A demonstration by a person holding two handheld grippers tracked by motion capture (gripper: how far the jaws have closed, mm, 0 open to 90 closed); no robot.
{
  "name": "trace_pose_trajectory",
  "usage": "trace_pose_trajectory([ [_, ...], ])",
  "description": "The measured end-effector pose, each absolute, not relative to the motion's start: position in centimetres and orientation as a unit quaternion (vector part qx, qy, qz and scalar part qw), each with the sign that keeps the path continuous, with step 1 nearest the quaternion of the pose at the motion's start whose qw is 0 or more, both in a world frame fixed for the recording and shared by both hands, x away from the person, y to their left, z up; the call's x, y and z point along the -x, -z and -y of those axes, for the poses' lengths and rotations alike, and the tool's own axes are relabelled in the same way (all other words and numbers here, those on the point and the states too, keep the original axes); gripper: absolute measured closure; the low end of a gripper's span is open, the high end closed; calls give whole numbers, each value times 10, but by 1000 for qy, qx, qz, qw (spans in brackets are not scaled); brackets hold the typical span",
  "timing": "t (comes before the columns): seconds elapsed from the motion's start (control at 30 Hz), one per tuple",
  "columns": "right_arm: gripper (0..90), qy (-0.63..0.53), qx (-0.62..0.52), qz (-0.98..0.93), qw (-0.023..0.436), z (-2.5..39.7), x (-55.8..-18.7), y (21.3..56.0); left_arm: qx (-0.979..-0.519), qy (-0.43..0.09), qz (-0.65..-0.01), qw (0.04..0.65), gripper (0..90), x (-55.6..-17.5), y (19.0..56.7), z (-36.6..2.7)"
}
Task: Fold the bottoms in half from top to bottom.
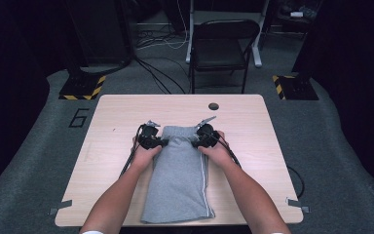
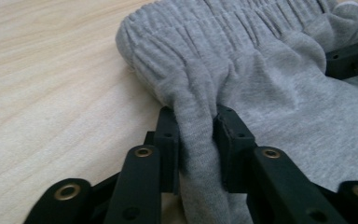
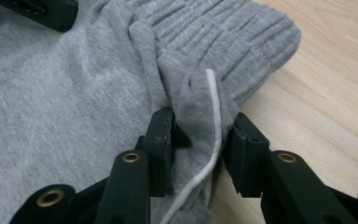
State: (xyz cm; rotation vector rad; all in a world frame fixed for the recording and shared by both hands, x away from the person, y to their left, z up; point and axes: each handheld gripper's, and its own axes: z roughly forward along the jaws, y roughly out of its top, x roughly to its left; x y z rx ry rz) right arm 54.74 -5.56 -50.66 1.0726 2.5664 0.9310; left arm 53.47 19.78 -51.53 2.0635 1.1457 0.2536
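High view shows the grey sweat shorts (image 1: 180,175) lying flat along the middle of the wooden table (image 1: 253,122), elastic waistband (image 1: 179,129) at the far end and leg hems toward the person's edge, a white piping stripe (image 1: 204,180) running down the right side. Each corner just below the waistband is pinched: the left gripper (image 1: 161,142) has its jaws clamped on a raised ridge of fabric, and the right gripper (image 1: 197,142) is clamped likewise on a fold that carries the piping. To do this step well, I judge both pinches should take the full thickness of the shorts, not the top layer alone, and the two hands should lift and travel together, level with each other, so the waistband comes over toward the hems in one straight fold without the cloth skewing (a lopsided pull would drag the piping side askew). Keep tension across the waistband light, enough to flatten it, not to stretch the elastic. Whether the lower layer is caught in either pinch is hard to make out, since the fabric bunches between the jaws. Nearest the person, the hems sit close to the table's edge, and the forearms hide part of the cloth's sides.
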Motion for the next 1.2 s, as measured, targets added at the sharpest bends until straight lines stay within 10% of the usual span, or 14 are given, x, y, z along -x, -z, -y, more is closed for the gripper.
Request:
trace_pose_trajectory([
  [1.2,834,-341,-329,-873,115,56,-531,466,-800,-122,-428,402,844,-523,479,-206],
])
